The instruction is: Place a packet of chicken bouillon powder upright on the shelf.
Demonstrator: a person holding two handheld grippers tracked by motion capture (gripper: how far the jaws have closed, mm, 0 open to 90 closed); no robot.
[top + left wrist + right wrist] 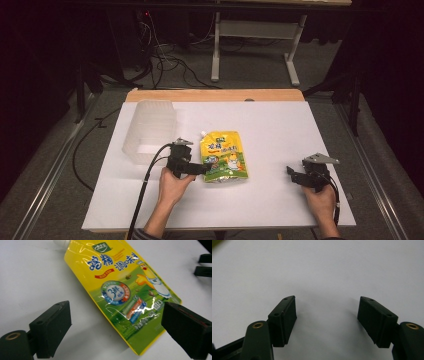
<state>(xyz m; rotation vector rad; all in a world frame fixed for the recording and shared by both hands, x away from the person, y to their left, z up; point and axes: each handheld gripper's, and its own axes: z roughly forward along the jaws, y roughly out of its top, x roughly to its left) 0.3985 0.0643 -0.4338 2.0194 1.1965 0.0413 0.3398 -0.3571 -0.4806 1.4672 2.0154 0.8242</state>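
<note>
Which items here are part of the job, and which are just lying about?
In the job:
- yellow pouch, flat on the table
- left gripper, open over the pouch
- clear plastic bin, likely

Lying about:
- right gripper, open, apart from the pouch
- frame legs behind the table
- floor cables

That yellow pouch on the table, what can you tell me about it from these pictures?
The yellow pouch is a glossy, flexible plastic bag with a white spout at its top corner, printed with blue lettering, a round badge, a cartoon chicken and a green field. It lies flat, face up, near the middle of the white table, spout pointing away from the person. The left gripper hangs open over its lower end, fingers not pressing it.
</note>
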